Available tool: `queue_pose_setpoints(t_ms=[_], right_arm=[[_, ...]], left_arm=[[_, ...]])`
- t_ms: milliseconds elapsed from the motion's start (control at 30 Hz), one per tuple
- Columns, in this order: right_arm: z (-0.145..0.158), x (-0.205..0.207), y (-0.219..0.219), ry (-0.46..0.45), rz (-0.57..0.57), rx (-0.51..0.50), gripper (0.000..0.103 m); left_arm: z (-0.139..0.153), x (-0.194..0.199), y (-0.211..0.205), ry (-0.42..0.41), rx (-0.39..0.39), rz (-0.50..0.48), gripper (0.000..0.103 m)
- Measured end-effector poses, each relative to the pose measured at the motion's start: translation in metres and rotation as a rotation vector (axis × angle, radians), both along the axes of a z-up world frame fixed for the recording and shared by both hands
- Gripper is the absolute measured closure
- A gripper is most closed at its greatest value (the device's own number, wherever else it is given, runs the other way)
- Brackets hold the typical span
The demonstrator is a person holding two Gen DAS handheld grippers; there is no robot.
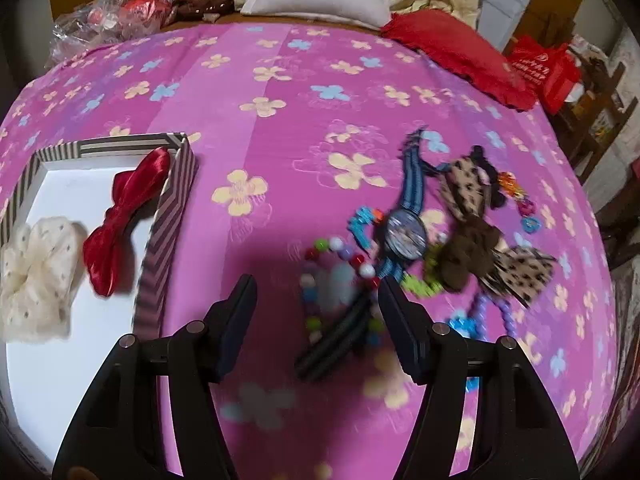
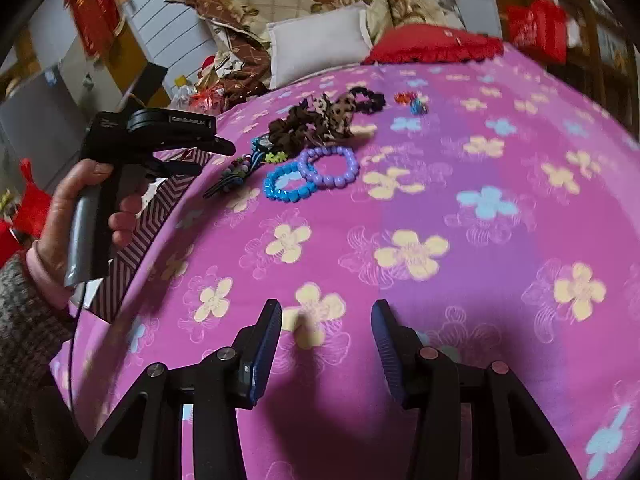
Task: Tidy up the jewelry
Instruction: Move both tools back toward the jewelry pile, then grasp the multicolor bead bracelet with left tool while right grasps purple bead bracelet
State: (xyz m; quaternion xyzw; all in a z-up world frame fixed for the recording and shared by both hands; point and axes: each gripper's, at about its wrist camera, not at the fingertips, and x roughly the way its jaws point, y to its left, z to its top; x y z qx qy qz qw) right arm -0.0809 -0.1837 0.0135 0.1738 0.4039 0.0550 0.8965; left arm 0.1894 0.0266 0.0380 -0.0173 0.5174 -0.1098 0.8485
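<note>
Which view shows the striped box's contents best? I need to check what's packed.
The left wrist view: the box lies open, showing a red bow and a cream scrunchie. The right wrist view shows only the box's striped side; its inside is hidden.

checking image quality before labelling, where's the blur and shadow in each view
Left wrist view: motion blur smears the multicoloured bead bracelet and black hair tie between the open left gripper fingers, where a dark shadow falls; the striped box stays sharper.
Right wrist view: the purple bead bracelet is fairly crisp, edges smear, and a shadow lies under the open right gripper; fisheye bulges the bedspread.
</note>
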Motion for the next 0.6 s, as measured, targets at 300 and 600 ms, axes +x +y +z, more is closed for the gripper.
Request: queue_pose_setpoints(t_ms=[300, 600], right_arm=[[-0.003, 0.000, -0.012, -0.007, -0.001, 0.093, 0.057], [-0.003, 0.000, -0.011, -0.012, -0.003, 0.081, 0.057]], left_arm=[[-0.019, 0.002, 0.002, 0.021, 0.029, -0.032, 0.067], [-0.021, -0.013, -0.024, -0.015, 0.122, -0.109, 0.095]])
